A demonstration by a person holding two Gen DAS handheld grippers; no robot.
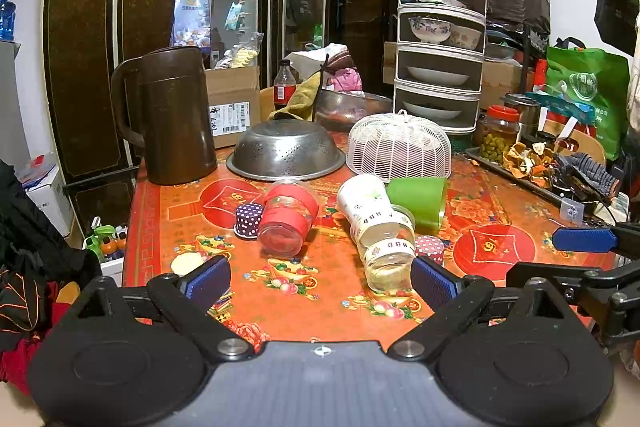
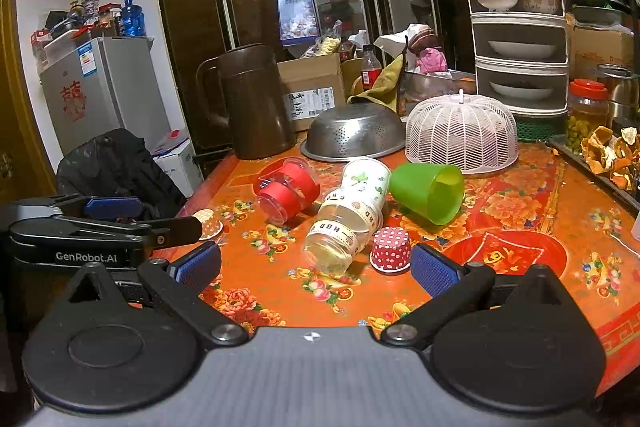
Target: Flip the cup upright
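Observation:
Several cups lie tipped on the red patterned table [image 1: 304, 303]. A clear cup with red bands [image 1: 286, 217] [image 2: 286, 193] lies on its side. A clear cup with HBD tape [image 1: 386, 251] [image 2: 340, 237] lies beside a white paper cup [image 1: 362, 201] [image 2: 366, 181]. A green plastic cup [image 1: 420, 201] [image 2: 430, 191] lies on its side. Small polka-dot cups stand mouth down: purple [image 1: 248, 219], red [image 1: 430, 247] [image 2: 392, 249]. My left gripper [image 1: 320, 281] is open and empty in front of them. My right gripper [image 2: 318, 265] is open and empty, near the HBD cup.
A brown jug [image 1: 172, 115], an upturned steel colander [image 1: 286, 151] and a white mesh food cover [image 1: 400, 147] stand behind the cups. A tiered dish rack [image 1: 440, 31] and a jar [image 1: 498, 131] are at the back right. A tray of peels [image 1: 532, 163] lies right.

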